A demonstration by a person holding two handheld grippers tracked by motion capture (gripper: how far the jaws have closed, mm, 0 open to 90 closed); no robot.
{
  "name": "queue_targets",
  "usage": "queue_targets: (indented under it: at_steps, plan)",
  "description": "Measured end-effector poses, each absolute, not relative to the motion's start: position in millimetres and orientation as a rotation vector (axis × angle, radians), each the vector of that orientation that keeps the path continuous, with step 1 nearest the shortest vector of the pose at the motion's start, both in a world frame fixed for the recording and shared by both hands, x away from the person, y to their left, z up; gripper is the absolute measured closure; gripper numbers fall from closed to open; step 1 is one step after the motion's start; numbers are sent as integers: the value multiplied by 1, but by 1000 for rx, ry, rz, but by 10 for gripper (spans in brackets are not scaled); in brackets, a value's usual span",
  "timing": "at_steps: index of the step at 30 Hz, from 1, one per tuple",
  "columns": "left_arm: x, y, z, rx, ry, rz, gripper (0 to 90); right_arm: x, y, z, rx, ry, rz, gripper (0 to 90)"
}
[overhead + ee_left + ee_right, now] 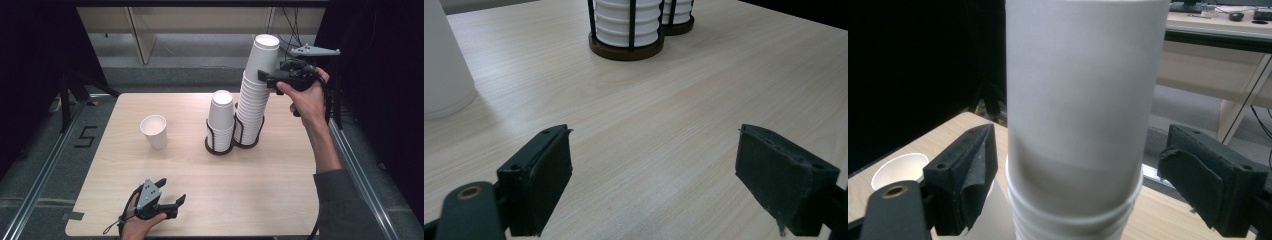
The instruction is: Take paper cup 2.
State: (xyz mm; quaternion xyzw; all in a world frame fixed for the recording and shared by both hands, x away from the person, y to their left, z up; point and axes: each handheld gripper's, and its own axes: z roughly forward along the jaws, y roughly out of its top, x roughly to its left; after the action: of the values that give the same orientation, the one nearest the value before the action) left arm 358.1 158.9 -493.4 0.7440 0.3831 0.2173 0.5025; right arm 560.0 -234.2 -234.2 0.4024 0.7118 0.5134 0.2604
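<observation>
Lone cup [444, 60] (left edge) cut off.

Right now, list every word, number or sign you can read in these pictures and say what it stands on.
"5": dark tape figure on the grey floor left of the table.
The paper cups are plain white; no print can be read on them.

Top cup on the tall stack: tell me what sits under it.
Under the top cup sits the tall stack of nested paper cups in a wire holder. The holder's base is mostly covered.
</observation>
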Motion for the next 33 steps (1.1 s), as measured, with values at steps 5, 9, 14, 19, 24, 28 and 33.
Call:
queue_targets:
  at_steps: [5, 9, 14, 19, 24, 28, 33]
  plan:
    - [358, 159, -493, 1804, 922, 525, 146, 570, -226, -232, 1086, 1927, 1397, 155]
    - [358, 159, -494, 1802, 919, 523, 146, 578, -220, -230, 1098, 1922, 1375, 153]
    - [358, 158, -494, 1804, 916, 522, 146, 588, -214, -229, 1138, 1907, 1391, 145]
    - [358, 158, -493, 1810, 919, 523, 146, 593, -210, -228, 1143, 1908, 1382, 147]
    - [358, 158, -494, 1803, 913, 519, 146, 593, -208, -223, 1148, 1904, 1371, 161]
    - [358, 157, -494, 1804, 919, 520, 146, 591, -209, -215, 1130, 1879, 1374, 162]
    - [358, 157, -493, 1815, 918, 520, 146, 588, -209, -198, 1109, 1834, 1390, 164]
